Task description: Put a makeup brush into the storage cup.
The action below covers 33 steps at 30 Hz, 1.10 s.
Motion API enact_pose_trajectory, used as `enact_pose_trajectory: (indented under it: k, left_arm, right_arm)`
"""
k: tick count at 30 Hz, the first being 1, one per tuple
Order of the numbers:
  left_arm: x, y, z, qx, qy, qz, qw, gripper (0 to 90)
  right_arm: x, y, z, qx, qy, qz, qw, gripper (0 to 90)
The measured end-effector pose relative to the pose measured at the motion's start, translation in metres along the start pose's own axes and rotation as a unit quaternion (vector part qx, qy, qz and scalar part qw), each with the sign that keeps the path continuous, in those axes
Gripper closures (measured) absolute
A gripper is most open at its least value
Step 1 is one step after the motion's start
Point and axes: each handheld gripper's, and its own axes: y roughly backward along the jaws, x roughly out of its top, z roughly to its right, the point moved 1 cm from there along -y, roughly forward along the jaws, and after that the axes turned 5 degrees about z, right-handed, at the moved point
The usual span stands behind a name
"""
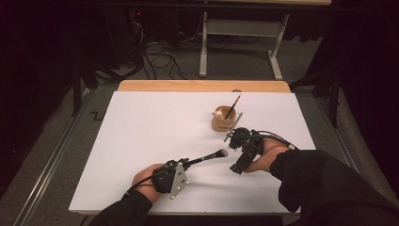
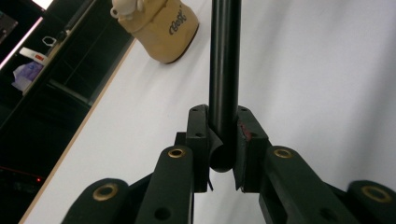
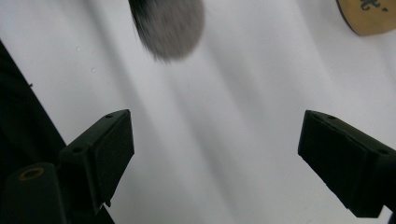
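Note:
A black-handled makeup brush [image 1: 207, 157] with a grey bristle head [image 1: 222, 152] lies almost level just above the white sheet [image 1: 150, 127]. My left gripper [image 1: 186, 164] is shut on the end of its handle [image 2: 224, 70]; in the left gripper view [image 2: 223, 140] both pads clamp the black shaft. My right gripper [image 1: 234, 154] stands open just right of the bristle head, nothing between its jaws. In the right gripper view [image 3: 215, 154] the blurred bristle head [image 3: 168, 28] hangs ahead of the wide-apart jaws. A tan cup [image 1: 222, 121] stands behind.
The tan cup [image 2: 163, 28] holds a thin dark brush [image 1: 233, 107], and a silver stick [image 1: 234, 126] leans at its right side. The cup's edge [image 3: 369, 16] is close by my right gripper. A wooden table edge [image 1: 202, 85] runs behind the sheet; cables lie on the floor beyond.

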Motion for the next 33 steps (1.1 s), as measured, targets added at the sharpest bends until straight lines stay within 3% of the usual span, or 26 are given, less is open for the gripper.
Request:
enact_pose_trajectory:
  k: [11,18,20,24,26,27,30,33]
  left_arm:
    - [-0.004,0.0,-0.007,0.003,0.031,-0.007,0.9995,78.8]
    - [-0.009,0.0,-0.012,0.006,0.064,-0.003,0.9979,78.9]
    - [-0.01,0.0,-0.014,0.005,0.074,-0.003,0.9972,78.9]
    - [-0.012,0.0,-0.016,0.003,0.082,-0.006,0.9966,78.9]
    - [-0.013,0.0,-0.016,0.004,0.088,-0.006,0.9961,78.9]
    - [-0.013,0.0,-0.017,0.004,0.09,-0.006,0.9959,78.9]
    - [-0.015,0.0,-0.018,0.003,0.099,-0.006,0.995,78.9]
    - [-0.016,-0.001,-0.019,0.0,0.109,-0.007,0.994,78.9]
  right_arm:
    - [-0.029,-0.017,0.014,-0.039,-0.048,0.051,0.9968,8.1]
    - [-0.044,-0.025,0.02,-0.048,-0.08,0.093,0.9913,8.0]
    - [-0.047,-0.027,0.02,-0.056,-0.082,0.106,0.9894,7.8]
    - [-0.053,-0.034,0.018,-0.038,-0.113,0.14,0.9829,7.5]
    - [-0.056,-0.037,0.019,-0.039,-0.115,0.154,0.9807,7.5]
    - [-0.058,-0.039,0.019,-0.037,-0.124,0.165,0.9778,7.5]
    - [-0.062,-0.044,0.019,-0.039,-0.131,0.178,0.9745,7.7]
    - [-0.067,-0.049,0.02,-0.039,-0.142,0.198,0.969,7.7]
